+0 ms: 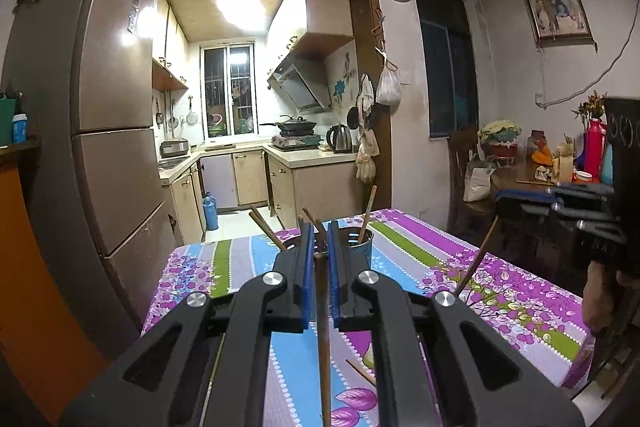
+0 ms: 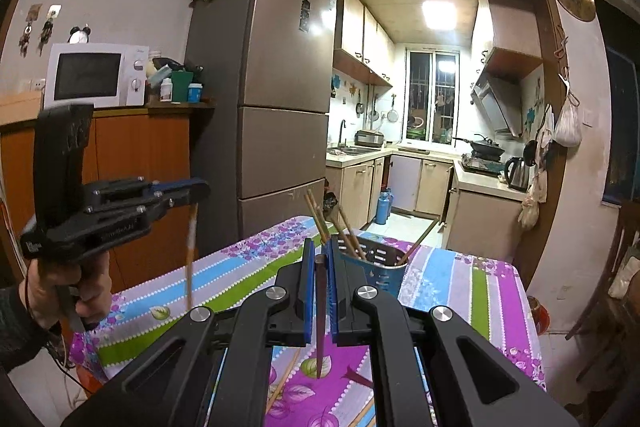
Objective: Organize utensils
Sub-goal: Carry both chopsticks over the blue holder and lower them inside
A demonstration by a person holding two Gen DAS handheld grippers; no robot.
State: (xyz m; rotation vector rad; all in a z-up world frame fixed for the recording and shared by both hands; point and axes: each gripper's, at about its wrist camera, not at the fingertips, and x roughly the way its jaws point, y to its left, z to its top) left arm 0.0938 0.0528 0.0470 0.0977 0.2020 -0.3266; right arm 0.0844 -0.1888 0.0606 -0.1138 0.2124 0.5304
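I have both grippers raised above the bench, aimed nearly level at the utensil holder. The left gripper has its fingers clamped on a brown chopstick, hanging near-vertical, tip down. The right gripper likewise pinches a darker chopstick, tip down.

Kitchen ceiling light blows out and glares off the fridge; dim foreground, heavy fisheye warping, dark corners.
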